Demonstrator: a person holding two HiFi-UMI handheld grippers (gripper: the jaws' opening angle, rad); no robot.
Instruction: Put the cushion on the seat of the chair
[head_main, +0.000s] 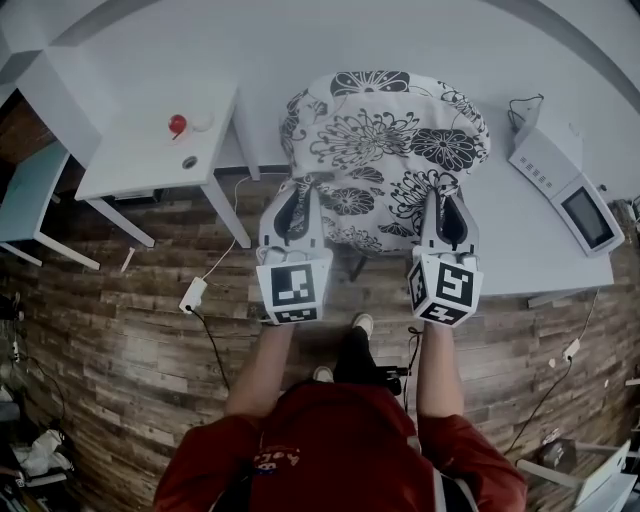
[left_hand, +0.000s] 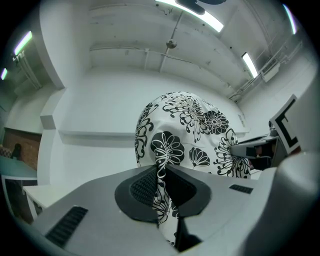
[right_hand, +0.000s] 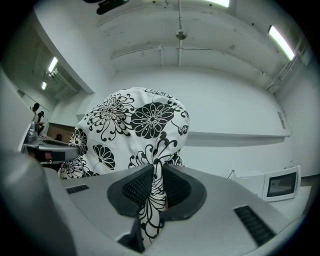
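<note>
A white cushion (head_main: 380, 150) with black flower print hangs in front of me above the wooden floor. My left gripper (head_main: 297, 190) is shut on its near left edge, and my right gripper (head_main: 447, 200) is shut on its near right edge. In the left gripper view the cushion (left_hand: 185, 130) bulges upward and a fold of its cloth is pinched in the gripper (left_hand: 161, 175). The right gripper view shows the same: the cushion (right_hand: 130, 125) has a fold clamped in the gripper (right_hand: 157, 182). The cushion hides whatever lies beneath it, so no chair seat shows there.
A small white table (head_main: 140, 165) with a red ball (head_main: 177, 124) stands at the left. A long white table (head_main: 540, 255) at the right carries a white device (head_main: 565, 190). A teal chair (head_main: 25, 195) is at the far left. A power strip (head_main: 192, 294) and cables lie on the floor.
</note>
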